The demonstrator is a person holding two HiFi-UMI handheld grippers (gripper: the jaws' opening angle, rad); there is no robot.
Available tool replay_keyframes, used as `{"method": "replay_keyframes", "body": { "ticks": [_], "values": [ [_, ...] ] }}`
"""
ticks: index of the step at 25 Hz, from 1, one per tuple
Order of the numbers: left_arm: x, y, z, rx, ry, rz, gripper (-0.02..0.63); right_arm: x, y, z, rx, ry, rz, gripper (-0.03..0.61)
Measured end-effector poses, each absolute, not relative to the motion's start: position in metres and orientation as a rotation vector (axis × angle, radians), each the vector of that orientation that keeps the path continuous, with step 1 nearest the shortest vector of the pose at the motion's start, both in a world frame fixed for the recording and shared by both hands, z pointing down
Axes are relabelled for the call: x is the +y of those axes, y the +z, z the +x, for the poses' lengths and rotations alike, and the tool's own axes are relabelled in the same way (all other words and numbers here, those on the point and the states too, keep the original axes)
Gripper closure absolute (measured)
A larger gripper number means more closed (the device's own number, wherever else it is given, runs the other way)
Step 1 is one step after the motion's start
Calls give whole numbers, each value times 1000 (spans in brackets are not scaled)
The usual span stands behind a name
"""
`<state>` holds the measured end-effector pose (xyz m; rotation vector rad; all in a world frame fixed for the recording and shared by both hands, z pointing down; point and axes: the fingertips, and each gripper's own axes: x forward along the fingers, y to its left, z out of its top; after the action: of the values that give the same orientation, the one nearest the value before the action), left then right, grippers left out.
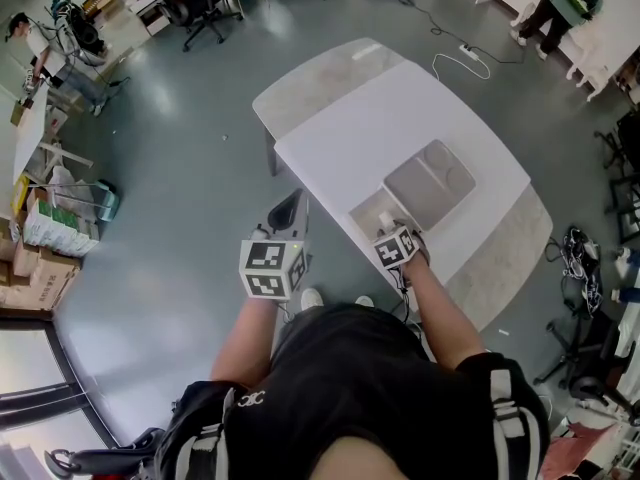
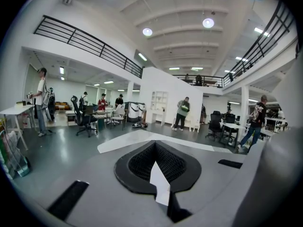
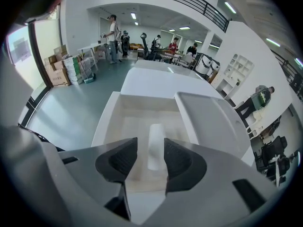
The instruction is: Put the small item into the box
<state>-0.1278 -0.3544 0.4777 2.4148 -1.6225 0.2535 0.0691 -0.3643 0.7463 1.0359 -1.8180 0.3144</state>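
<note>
A white table is seen from the head view, with an open white box set at its near edge and the box's lid laid just beside it, further in from that edge. The right gripper is held over the box, pointed steeply down into it. The left gripper is held off the table altogether, past its left edge and above the grey floor.

What lies inside the box is not shown by the head view, since the opening is covered by the right gripper and its marker cube. That is supplied by the right gripper view: a small white oblong item is seen inside the box, between the two jaws, which are spread wide. A clear gap is visible at the left jaw; at the right jaw the item's edge runs along the pad, and whether it is touched there cannot be made out, though it appears to be resting in the box rather than gripped.

In the left gripper view the jaws are seen brought together with nothing held, pointed nearly level across the room, with the table's far corner beyond them.
</note>
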Motion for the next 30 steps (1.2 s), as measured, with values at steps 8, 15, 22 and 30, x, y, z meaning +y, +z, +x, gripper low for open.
{"method": "replay_keyframes", "body": {
  "ticks": [8,15,22,30],
  "values": [
    [-354,477,-128,-1611,258,2425,601,-366,719,65,-1913,257,1142,462],
    [-357,478,-114,-1573,266,2452,601,-375,672,69,-1994,201,1317,554],
    [-364,478,-104,-1544,268,2479,601,-379,628,72,-2100,240,1426,565],
    [-366,481,-83,-1492,267,2505,601,-376,562,88,-2225,185,1630,566]
  ]
}}
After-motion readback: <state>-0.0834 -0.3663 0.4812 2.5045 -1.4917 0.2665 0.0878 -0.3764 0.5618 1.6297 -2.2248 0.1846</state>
